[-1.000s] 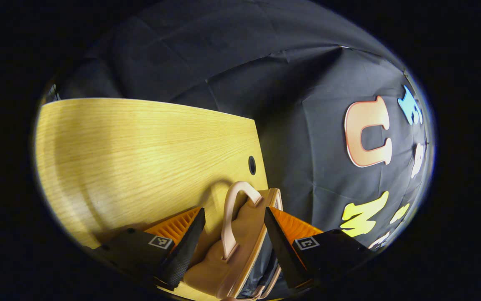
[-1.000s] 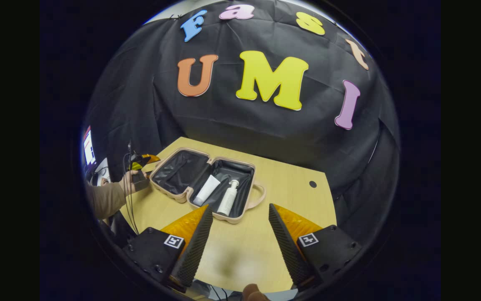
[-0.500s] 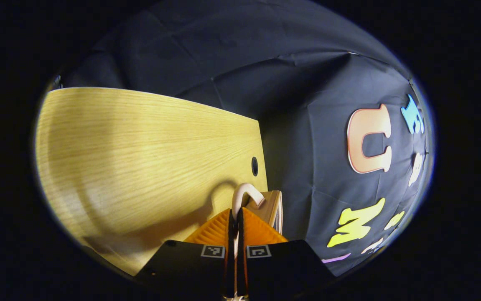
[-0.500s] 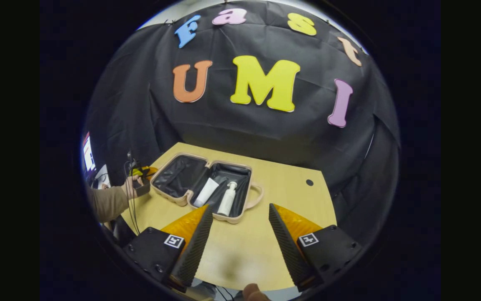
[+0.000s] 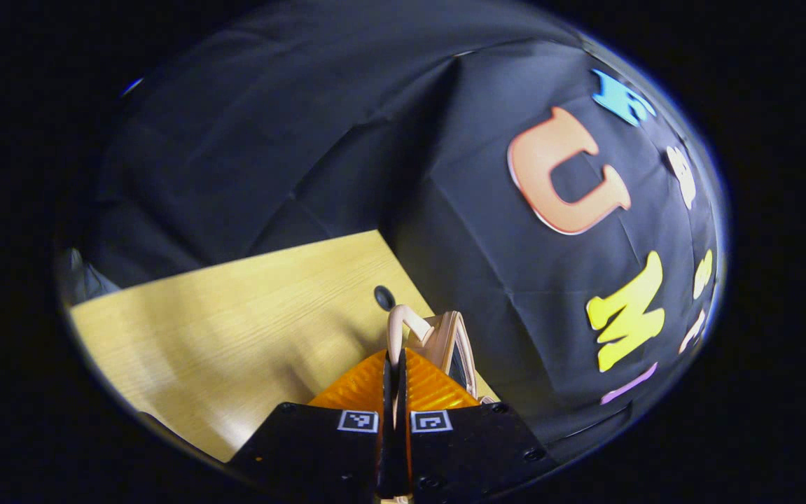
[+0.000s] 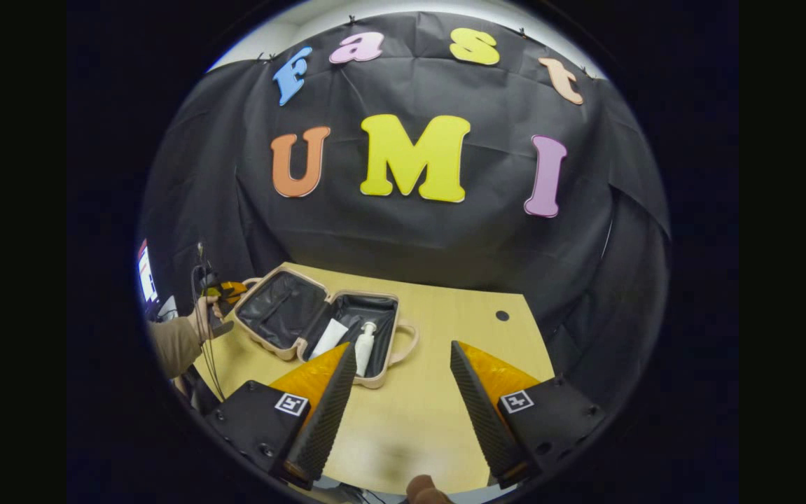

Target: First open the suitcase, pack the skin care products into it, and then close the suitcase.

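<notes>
Left gripper [image 5: 394, 378] clamped on lid handle [image 5: 398, 326]; case [image 6: 318, 323] open on table [image 6: 438, 392], tube [image 6: 330, 335] and bottle [image 6: 365, 341] inside right half. Right gripper [image 6: 403, 395] agape, near case (idle). Risk: handle slipping mid-swing, lid dropping back.

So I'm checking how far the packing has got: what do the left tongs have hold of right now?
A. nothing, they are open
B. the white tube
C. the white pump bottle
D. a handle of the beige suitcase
D: in the left gripper view the left tongs are closed on the pale curved handle of the beige hard-shell suitcase, while the white pump bottle and white tube lie inside it.
</notes>
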### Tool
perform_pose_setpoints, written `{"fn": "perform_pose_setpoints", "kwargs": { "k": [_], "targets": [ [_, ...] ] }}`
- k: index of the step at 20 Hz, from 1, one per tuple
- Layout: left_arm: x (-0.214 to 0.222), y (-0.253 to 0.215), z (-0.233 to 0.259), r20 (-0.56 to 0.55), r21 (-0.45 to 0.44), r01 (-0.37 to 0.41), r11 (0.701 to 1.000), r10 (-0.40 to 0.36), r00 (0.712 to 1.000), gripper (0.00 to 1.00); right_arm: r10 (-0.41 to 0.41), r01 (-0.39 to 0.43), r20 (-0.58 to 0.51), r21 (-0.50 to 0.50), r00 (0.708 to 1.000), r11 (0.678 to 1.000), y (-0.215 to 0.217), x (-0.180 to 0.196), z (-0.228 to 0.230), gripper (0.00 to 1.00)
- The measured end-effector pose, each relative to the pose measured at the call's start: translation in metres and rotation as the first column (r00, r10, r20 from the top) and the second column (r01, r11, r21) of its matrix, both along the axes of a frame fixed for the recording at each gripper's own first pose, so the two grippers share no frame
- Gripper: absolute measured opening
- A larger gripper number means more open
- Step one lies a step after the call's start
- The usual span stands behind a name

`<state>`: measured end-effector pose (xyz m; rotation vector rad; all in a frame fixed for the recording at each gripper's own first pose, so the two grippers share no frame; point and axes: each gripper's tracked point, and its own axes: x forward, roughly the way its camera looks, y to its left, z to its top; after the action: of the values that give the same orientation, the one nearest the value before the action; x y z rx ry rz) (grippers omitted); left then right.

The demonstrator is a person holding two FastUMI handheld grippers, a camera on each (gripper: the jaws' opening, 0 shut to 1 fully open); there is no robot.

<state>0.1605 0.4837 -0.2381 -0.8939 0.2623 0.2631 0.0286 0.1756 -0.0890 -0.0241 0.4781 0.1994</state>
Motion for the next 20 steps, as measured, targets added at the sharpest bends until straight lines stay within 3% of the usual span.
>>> {"fn": "perform_pose_setpoints", "kwargs": {
  "k": [5,10,16,20],
  "targets": [
    [-0.009,-0.037,0.069,0.019,0.279,-0.003,0.96,-0.002,1.0,0.03,0.049,-0.048,0.059,-0.013,0.997,0.999,-0.021,0.005,0.007,0.81],
    [-0.01,-0.085,0.12,0.015,0.541,0.002,0.841,-0.012,1.0,0.03,0.1,-0.102,0.077,0.01,0.992,0.995,-0.041,0.012,0.005,0.81],
    [-0.009,-0.155,0.158,0.018,0.671,0.005,0.741,-0.023,1.0,0.03,0.146,-0.15,0.109,0.032,0.983,0.988,-0.059,0.022,0.007,0.81],
    [-0.003,-0.218,0.168,0.037,0.697,0.025,0.717,-0.07,0.997,0.03,0.139,-0.143,0.131,0.028,0.982,0.989,-0.08,0.028,0.007,0.81]
  ]
}}
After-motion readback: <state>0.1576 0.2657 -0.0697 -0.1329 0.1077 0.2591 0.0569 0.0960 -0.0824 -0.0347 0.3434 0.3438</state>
